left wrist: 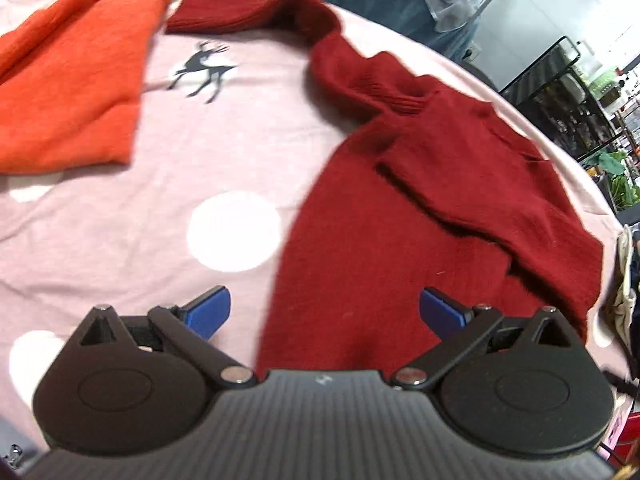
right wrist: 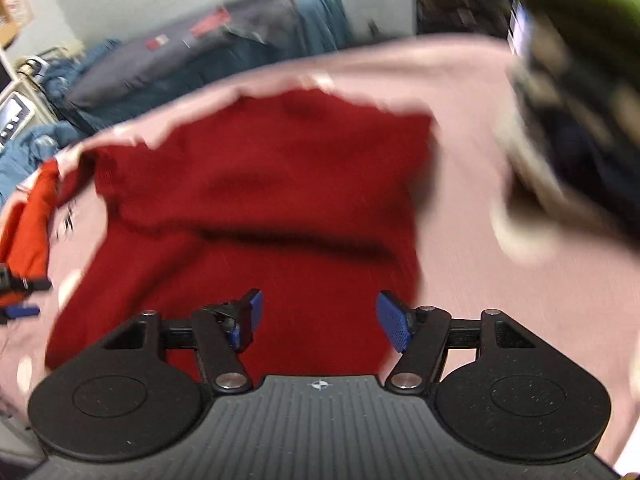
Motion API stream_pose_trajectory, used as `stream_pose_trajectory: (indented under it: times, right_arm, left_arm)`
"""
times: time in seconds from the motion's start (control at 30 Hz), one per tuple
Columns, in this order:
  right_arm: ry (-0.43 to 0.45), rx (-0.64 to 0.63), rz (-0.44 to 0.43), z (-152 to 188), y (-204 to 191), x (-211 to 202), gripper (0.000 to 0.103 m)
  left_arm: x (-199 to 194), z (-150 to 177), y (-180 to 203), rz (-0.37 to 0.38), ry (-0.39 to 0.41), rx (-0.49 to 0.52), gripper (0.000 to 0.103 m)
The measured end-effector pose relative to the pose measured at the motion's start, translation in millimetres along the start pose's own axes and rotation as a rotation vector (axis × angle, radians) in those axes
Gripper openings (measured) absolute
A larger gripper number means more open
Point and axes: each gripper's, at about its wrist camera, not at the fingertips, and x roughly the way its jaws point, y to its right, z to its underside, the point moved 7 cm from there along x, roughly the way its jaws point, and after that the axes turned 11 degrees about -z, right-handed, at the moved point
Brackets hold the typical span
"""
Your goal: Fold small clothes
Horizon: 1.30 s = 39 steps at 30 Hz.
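A dark red knit sweater (left wrist: 440, 184) lies flat on the pink sheet (left wrist: 180, 168). One sleeve (left wrist: 248, 12) trails toward the far left, and the other is folded across the body. My left gripper (left wrist: 324, 312) is open just above the sweater's left edge, with one pad over the sheet and one over the knit, holding nothing. In the blurred right wrist view the same sweater (right wrist: 260, 200) fills the middle. My right gripper (right wrist: 318, 320) hovers open over its near part with nothing between the pads. An orange garment (left wrist: 68, 92) lies at the far left.
The sheet has white dots and a dark deer print (left wrist: 202, 68). A blurred pile of dark and green clothes (right wrist: 580, 120) sits at the right of the sheet. Blue-grey bedding (right wrist: 200, 52) lies beyond the far edge. Black shelving (left wrist: 568, 92) stands off to the right.
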Motion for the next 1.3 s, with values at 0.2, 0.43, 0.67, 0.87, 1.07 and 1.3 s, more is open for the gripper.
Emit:
stream_pose_trajectory:
  times: [0.2,0.43,0.67,0.87,1.07,1.3]
  right_arm:
    - [-0.116,0.198,-0.047,65.1,13.0,-4.4,0.090]
    - [-0.187,0.300,-0.107,98.3,1.6,10.0,0.073]
    - [-0.221,0.307,-0.119,103.8,-13.3,19.9,0.039]
    - [-0.191,0.326,-0.123,92.2,-18.6,9.0,0.015]
    - [-0.118,0.212,-0.074,57.8,-33.9,-38.5,0.013]
    - [-0.189,0.195,0.061,69.9,-11.8,-55.6,0.011]
  left_arm:
    - [6.9,4.4,-20.3,-0.013,-0.035,0.063,0.101]
    - [21.5,28.4,-29.1,-0.001,-0.111,0.164,0.093]
    - [35.7,42.9,-23.3,0.060,-0.157,0.174,0.071]
    - [39.7,49.7,10.4,0.113,-0.132,0.281,0.026]
    - [22.2,19.9,12.8,0.156,-0.058,0.339,0.016]
    - [23.6,21.2,-8.0,0.114,-0.119,0.438,0.017]
